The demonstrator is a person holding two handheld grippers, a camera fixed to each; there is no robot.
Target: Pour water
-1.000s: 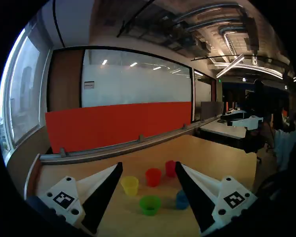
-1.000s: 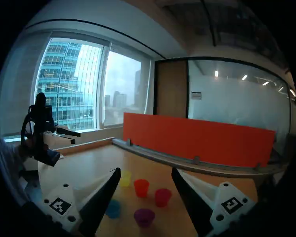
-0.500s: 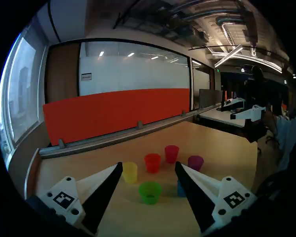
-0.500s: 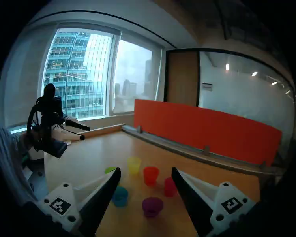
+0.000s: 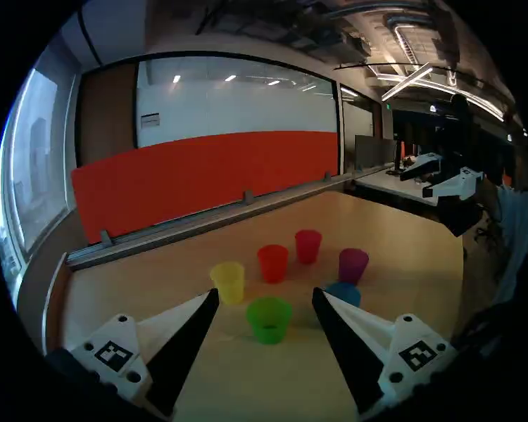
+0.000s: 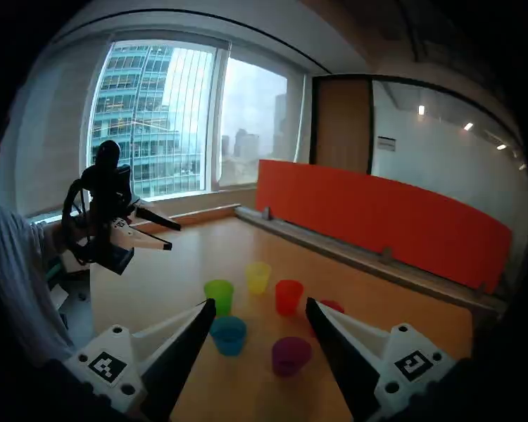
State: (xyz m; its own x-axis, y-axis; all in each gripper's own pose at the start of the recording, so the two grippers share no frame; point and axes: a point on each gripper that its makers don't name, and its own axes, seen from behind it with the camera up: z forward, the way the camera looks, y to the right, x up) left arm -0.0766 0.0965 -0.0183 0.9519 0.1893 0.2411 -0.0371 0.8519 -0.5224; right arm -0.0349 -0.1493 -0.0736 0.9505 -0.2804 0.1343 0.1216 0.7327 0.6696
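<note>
Six cups stand in a loose ring on the table (image 5: pixel 405 239): yellow cup (image 5: pixel 227 281), orange cup (image 5: pixel 272 263), red cup (image 5: pixel 308 246), purple cup (image 5: pixel 353 265), blue cup (image 5: pixel 343 293) and green cup (image 5: pixel 269 319). Whether any of them holds water cannot be told.

The left gripper (image 5: pixel 264 291) is spread wide and grips nothing. In its view the green cup sits in the gap between the fingers, farther off on the table. The right gripper (image 6: pixel 260 302) is spread just as wide, also with nothing in it, and the cups lie ahead of it too.

Since a second ago the cups have risen in the left gripper view. The purple cup has come into that view, and the blue cup, then mostly behind one finger, now shows its rim above that finger.

In the right gripper view the green cup has come out from behind the near finger over the last half second and now stands in full beside the yellow cup. The red cup has slipped partly behind the other finger. The left gripper, seen there before the window (image 6: pixel 158 119), sits farther right than it did.
</note>
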